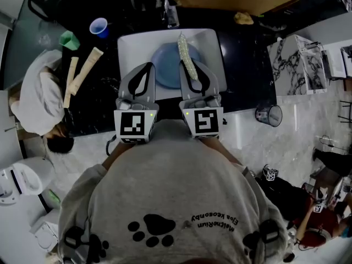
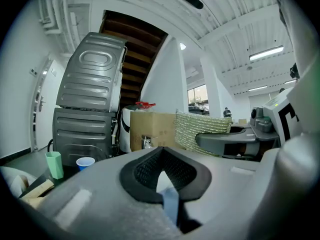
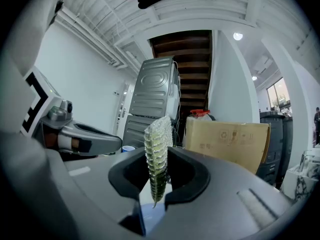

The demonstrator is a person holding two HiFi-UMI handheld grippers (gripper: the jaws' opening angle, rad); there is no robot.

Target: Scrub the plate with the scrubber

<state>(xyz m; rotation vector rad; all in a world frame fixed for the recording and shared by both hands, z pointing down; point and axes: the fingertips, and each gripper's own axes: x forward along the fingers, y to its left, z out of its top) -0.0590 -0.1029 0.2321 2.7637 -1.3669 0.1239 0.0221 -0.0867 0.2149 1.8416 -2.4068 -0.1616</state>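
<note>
A round blue plate [image 1: 166, 70] lies in the white sink basin [image 1: 132, 44]. In the head view both grippers hover side by side over the plate. My right gripper [image 1: 188, 66] is shut on a long, pale green mesh scrubber [image 1: 186, 53], which sticks out past the fingertips toward the sink's far rim. In the right gripper view the scrubber [image 3: 157, 144] stands upright between the jaws of that gripper [image 3: 159, 156]. My left gripper [image 1: 147, 66] is shut with nothing in it; its pads [image 2: 145, 171] frame a sliver of the blue plate [image 2: 170, 204]. The scrubber [image 2: 202, 129] shows to its right.
On the dark counter left of the sink are a blue cup [image 1: 99, 26], a green cup [image 1: 70, 39] and two pale sticks [image 1: 83, 71]. A faucet [image 1: 171, 14] rises behind the sink. A glass [image 1: 269, 114] stands at the counter's right front corner, near marbled bags [image 1: 300, 65].
</note>
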